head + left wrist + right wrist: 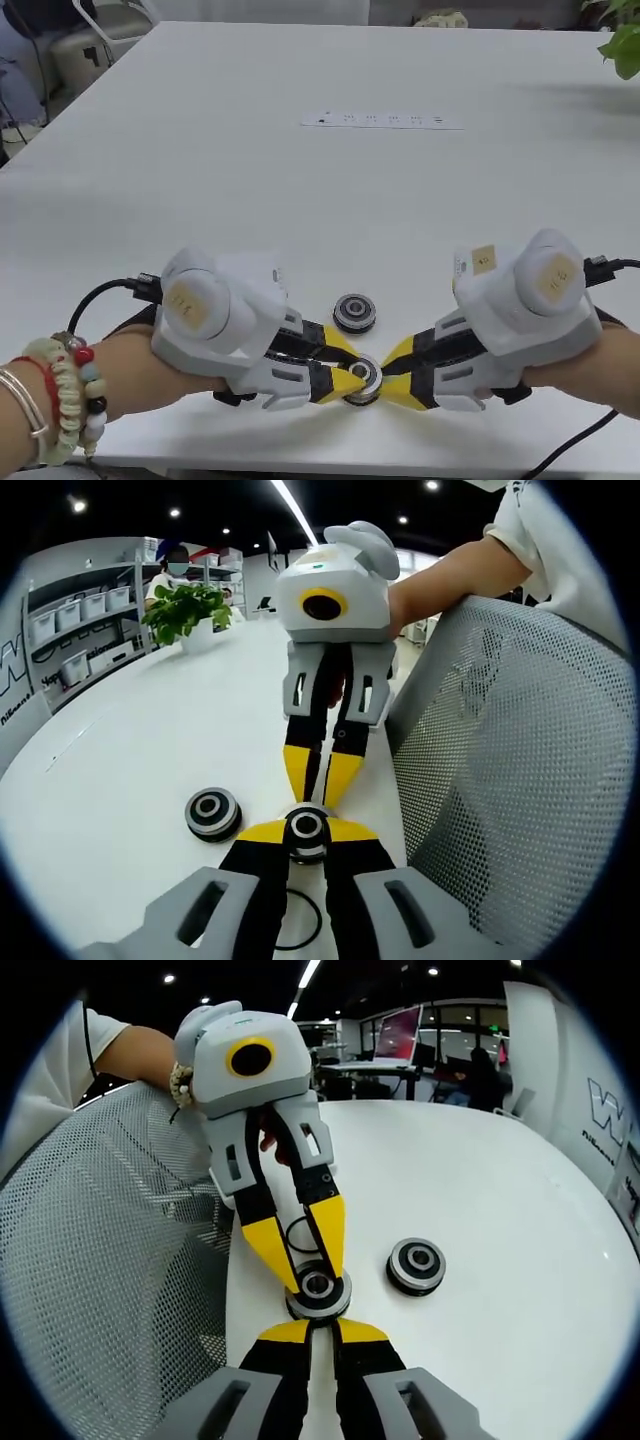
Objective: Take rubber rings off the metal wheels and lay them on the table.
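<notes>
Left gripper [345, 381]: jaws clamped on a metal wheel [362, 376].
Right gripper [388, 374]: jaws almost together at this wheel's rim; grip not clear.
Second wheel [354, 312]: on the table [300, 190], near.

Open-plan office or lab: shelves of bins [85, 630], mesh chair [520, 770], potted plant [185, 610].

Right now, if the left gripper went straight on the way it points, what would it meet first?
The metal wheel between the left gripper's tips; just beyond it, the right gripper facing it head-on.
</notes>
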Available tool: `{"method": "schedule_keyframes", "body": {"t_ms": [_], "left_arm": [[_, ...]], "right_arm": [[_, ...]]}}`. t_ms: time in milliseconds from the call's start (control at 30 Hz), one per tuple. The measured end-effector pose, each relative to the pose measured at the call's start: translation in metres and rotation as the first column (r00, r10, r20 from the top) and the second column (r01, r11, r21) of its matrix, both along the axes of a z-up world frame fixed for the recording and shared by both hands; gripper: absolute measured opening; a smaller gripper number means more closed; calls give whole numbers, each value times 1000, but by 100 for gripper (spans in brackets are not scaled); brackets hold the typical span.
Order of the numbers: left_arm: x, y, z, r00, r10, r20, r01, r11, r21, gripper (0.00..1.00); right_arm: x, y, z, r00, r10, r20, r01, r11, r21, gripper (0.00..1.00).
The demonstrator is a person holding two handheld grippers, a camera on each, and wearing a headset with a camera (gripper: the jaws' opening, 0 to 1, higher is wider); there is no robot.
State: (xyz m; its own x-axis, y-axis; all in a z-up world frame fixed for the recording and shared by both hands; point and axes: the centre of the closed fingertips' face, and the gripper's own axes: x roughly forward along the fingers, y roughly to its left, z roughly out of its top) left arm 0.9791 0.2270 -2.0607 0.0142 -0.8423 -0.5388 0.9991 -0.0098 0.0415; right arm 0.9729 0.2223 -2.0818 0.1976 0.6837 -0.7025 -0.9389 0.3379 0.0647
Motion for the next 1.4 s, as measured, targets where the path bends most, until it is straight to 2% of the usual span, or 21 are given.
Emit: {"method": "schedule_keyframes", "body": {"t_ms": [233, 333, 433, 533, 667, 867, 1033, 1100, 1200, 1233, 1267, 1300, 1333, 1400], "left_arm": [[0, 0, 0, 1000, 5, -2, -5, 1000, -3, 8], [1, 0, 0, 1000, 7, -3, -7, 1000, -3, 8], [1, 0, 0, 1000, 10, -2, -10, 1000, -2, 8], [1, 0, 0, 1000, 11, -1, -11, 1000, -2, 8], [1, 0, 0, 1000, 12, 1, -12, 1000, -1, 8], [1, -1, 0, 1000, 13, 1, -13, 1000, -1, 8], [2, -1, 0, 1000, 15, 9, -15, 1000, 3, 8], [3, -1, -1, 1000, 17, 9, -17, 1000, 2, 8], [3, -1, -1, 1000, 18, 7, -18, 1000, 2, 8], [3, -1, -1, 1000, 19, 6, -19, 1000, 1, 8], [3, -1, -1, 1000, 21, 7, -21, 1000, 1, 8], [3, -1, 0, 1000, 23, 6, -23, 1000, 0, 8], [3, -1, 0, 1000, 23, 5, -23, 1000, -1, 8], [3, -1, 0, 1000, 23, 5, -23, 1000, -3, 8]], "right_arm": [[3, -2, 0, 1000, -18, 9, 18, 1000, -14, 0], [5, -2, -1, 998, -59, -29, 58, 998, -6, 0], [6, -4, -1, 989, -119, -89, 120, 993, 4, 0], [6, -5, -1, 975, -169, -146, 174, 985, 21, 0], [7, -8, -1, 941, -240, -238, 258, 965, 44, 0], [9, -9, 0, 910, -285, -300, 318, 946, 64, 0], [10, -8, 2, 908, -295, -296, 325, 944, 56, 0], [10, -8, 3, 902, -304, -307, 338, 939, 61, 0], [13, -8, 5, 901, -313, -300, 348, 935, 73, 0], [17, -3, 14, 893, -316, -319, 373, 918, 134, 0], [15, -2, 16, 877, -324, -355, 390, 911, 132, 0], [17, -5, 12, 886, -329, -326, 380, 919, 105, 0], [15, -4, 11, 898, -316, -305, 362, 926, 108, 0], [14, -3, 12, 894, -319, -316, 367, 924, 106, 0]]}}
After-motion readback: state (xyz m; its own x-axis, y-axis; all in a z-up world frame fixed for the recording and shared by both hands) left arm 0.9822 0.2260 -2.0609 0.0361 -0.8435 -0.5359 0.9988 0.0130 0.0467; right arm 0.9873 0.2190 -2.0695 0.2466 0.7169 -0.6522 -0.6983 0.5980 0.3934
